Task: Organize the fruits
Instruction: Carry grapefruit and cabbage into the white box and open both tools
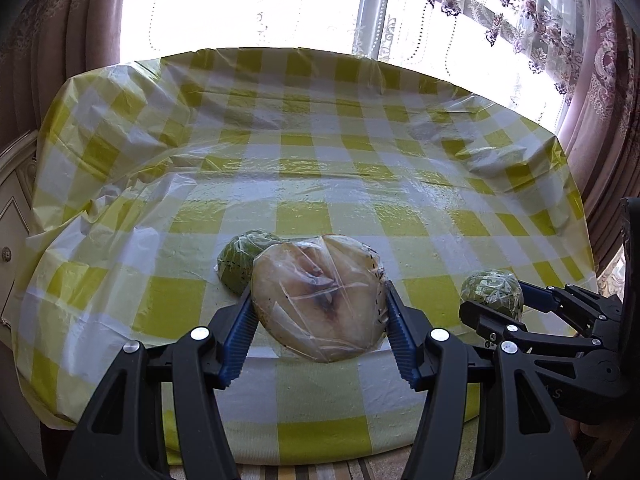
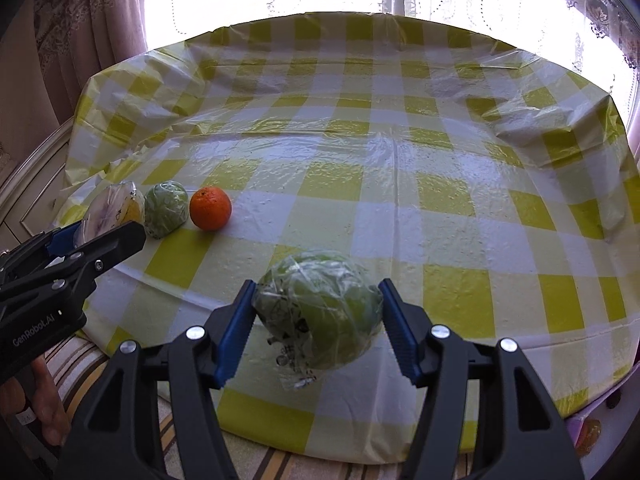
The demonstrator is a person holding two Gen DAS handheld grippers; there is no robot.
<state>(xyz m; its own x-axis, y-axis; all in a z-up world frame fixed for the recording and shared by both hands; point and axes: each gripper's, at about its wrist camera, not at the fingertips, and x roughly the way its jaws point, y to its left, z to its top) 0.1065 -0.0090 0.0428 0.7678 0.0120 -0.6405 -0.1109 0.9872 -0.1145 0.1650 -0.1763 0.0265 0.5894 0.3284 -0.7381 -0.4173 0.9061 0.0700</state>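
Fruits in plastic wrap fill both jaws: the left gripper (image 1: 320, 312) clamps a pale wrapped fruit (image 1: 318, 300) at lower centre, and the right gripper (image 2: 318, 316) clamps a green wrapped fruit (image 2: 320, 312). An orange (image 2: 210, 208) and another green fruit (image 2: 166, 209) sit on the worktop (image 2: 400, 200) at left, nearer the left hand.

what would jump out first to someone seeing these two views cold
Each hand-held gripper has a plastic-wrapped fruit between its blue pads: the left hand-held gripper grips a pale yellowish one, the right hand-held gripper a green one. Next comes the bare orange on the yellow checked tablecloth, beside another wrapped green fruit. Behind the table, a bright window glares through lace curtains.
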